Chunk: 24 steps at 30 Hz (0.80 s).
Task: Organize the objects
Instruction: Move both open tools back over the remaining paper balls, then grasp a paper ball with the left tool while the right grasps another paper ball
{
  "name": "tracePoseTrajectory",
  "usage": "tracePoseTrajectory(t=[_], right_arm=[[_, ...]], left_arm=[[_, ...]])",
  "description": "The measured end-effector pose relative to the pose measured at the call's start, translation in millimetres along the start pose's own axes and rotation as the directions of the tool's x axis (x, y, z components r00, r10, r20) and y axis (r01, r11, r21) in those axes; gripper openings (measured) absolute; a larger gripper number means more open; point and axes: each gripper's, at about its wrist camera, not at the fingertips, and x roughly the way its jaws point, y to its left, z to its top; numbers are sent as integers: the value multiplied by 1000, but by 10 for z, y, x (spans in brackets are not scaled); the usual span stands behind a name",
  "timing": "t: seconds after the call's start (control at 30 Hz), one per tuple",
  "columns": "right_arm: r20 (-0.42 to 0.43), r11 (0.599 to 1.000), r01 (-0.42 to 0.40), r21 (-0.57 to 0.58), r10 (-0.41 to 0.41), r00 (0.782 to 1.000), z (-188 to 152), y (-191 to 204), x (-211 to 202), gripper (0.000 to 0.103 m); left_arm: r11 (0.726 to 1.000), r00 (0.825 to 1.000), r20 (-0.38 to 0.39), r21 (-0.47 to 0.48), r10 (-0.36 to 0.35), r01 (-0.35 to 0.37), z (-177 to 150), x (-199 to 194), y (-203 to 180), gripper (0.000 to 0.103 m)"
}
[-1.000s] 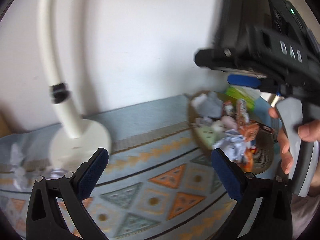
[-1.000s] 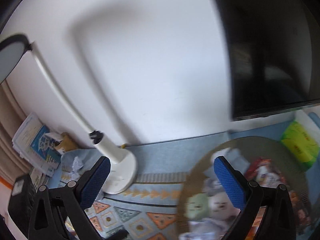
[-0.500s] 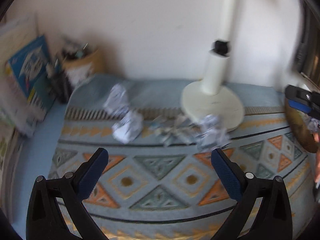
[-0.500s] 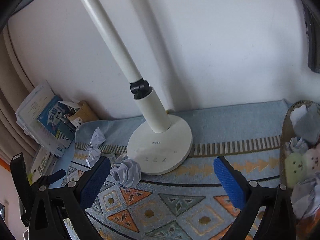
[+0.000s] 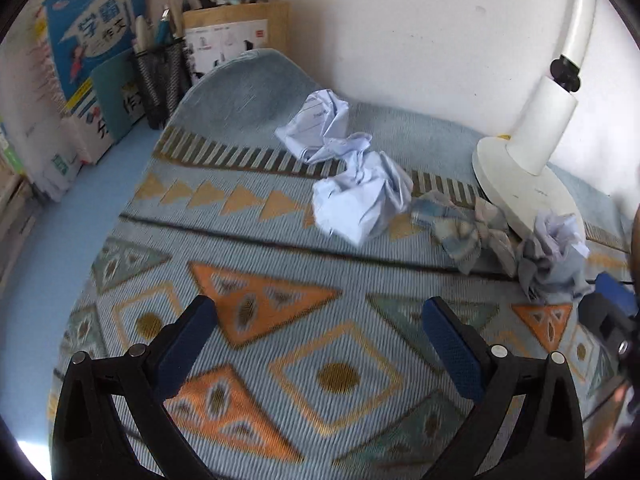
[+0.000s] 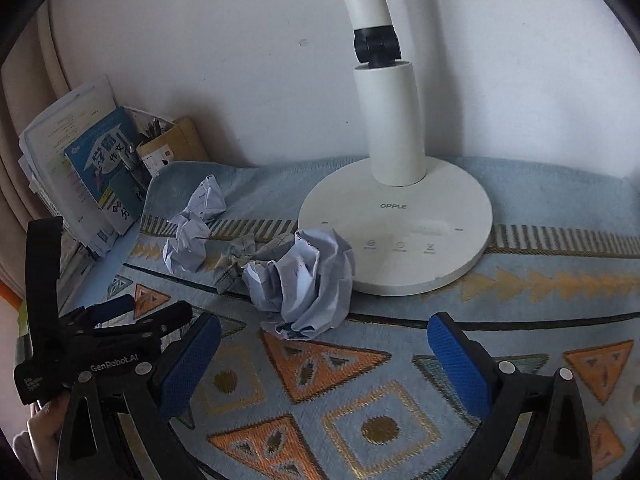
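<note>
Two grippers hang over a patterned rug that covers the bench, both with their blue-padded jaws spread wide and nothing between them. The left gripper points at bare rug; the right gripper sits just short of a paper ball.

Ahead of the right gripper stands a white desk lamp, its round base resting on the rug; its arm runs out of the top of the frame, so the head is cut off. In the left view the same lamp appears far to the right, partly cropped by the frame edge.

Beyond and left of the left gripper, a stack of books leans against the wall, its lower left part lost in the lens edge. Beside it are a black mesh pen holder with pens standing in it and a tan cardboard box with more items poking out; what those are is too blurred to tell.

Three crumpled paper balls lie on the rug. The near paper ball lies directly ahead of the right gripper, touching the lamp base. The middle paper ball and the far paper ball lie ahead of the left gripper, touching each other. A crumpled checked cloth lies between the middle and near balls; its shape is hard to make out.
</note>
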Motion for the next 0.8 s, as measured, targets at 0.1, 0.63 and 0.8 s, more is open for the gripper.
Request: tracePoseTrajectory(t=[0.1, 0.63, 0.8], right_arm=[[-46, 997, -34, 74, 38, 998, 31, -23, 210, 103], [-54, 999, -13, 49, 16, 998, 104, 101, 357, 103], [-30, 993, -64, 95, 67, 997, 104, 15, 324, 103]], left_arm=[[1000, 1000, 2, -13, -10, 10, 124, 76, -30, 102], [997, 997, -16, -25, 72, -72, 459, 181, -224, 103], [997, 997, -16, -25, 71, -72, 465, 157, -224, 103]])
